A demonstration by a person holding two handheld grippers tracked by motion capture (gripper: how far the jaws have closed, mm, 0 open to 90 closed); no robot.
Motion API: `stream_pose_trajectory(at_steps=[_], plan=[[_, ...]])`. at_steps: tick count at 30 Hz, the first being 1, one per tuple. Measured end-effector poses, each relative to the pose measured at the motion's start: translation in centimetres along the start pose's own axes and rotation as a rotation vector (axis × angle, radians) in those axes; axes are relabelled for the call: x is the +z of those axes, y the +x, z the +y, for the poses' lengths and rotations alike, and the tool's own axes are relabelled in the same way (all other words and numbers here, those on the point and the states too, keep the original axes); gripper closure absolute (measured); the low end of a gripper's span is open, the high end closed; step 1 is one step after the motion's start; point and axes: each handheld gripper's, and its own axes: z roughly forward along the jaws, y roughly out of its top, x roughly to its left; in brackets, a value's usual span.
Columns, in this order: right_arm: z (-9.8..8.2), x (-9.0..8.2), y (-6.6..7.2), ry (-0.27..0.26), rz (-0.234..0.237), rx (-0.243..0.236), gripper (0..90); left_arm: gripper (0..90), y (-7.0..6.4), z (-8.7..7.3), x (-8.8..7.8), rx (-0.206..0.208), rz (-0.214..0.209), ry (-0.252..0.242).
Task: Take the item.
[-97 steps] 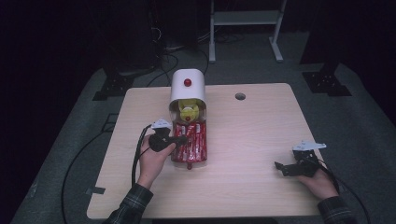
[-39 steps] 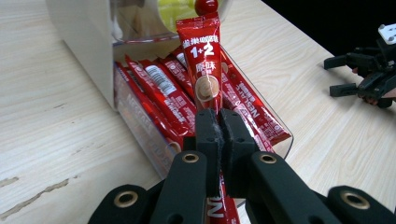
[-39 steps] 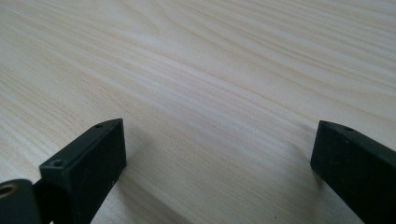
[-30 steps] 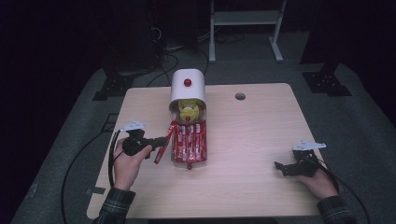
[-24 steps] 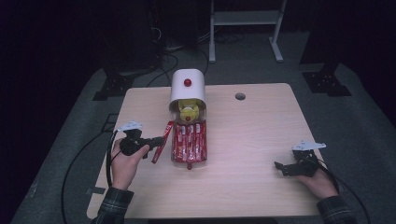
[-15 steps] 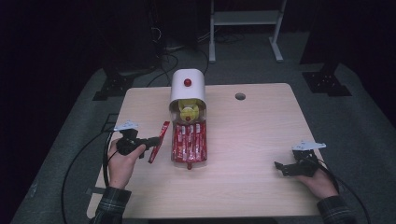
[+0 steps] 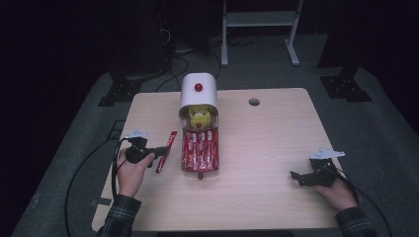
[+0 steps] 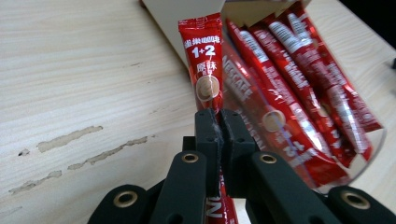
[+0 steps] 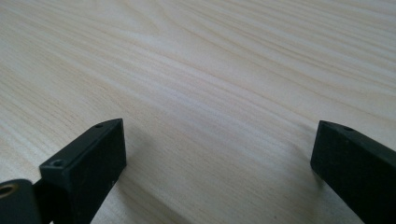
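My left gripper (image 7: 161,151) (image 8: 219,122) is shut on a red coffee stick sachet (image 7: 167,150) (image 8: 204,70), held just over the table at the left. Right of it a clear tray (image 7: 200,170) (image 8: 373,154) holds several more red sachets (image 7: 200,149) (image 8: 299,70), under a white dispenser (image 7: 198,92) with a red knob and a yellow item inside. My right gripper (image 7: 298,177) (image 9: 219,154) rests low at the table's right side, its jaws wide apart with bare wood between them.
The light wooden table (image 7: 267,143) has a small round hole (image 7: 254,101) near its far edge. Scuff marks (image 8: 70,140) show on the wood at the left. Black cables trail off the left side, and dark stands rise behind the table.
My left gripper has drawn the sachet away from the tray, leftwards and slightly down. The right gripper has stayed put.
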Motion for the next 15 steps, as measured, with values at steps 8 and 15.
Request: stream_pose_trajectory(at_steps=[8, 15], plan=[[0.0, 0.0, 0.0, 0.000, 0.000, 0.001, 2.6, 87.1, 0.5, -0.2, 1.3, -0.019, 0.010, 0.026], [0.0, 0.0, 0.0, 0.000, 0.000, 0.000, 2.6, 87.1, 1.2, -0.4, 2.1, -0.038, 0.032, 0.051]])
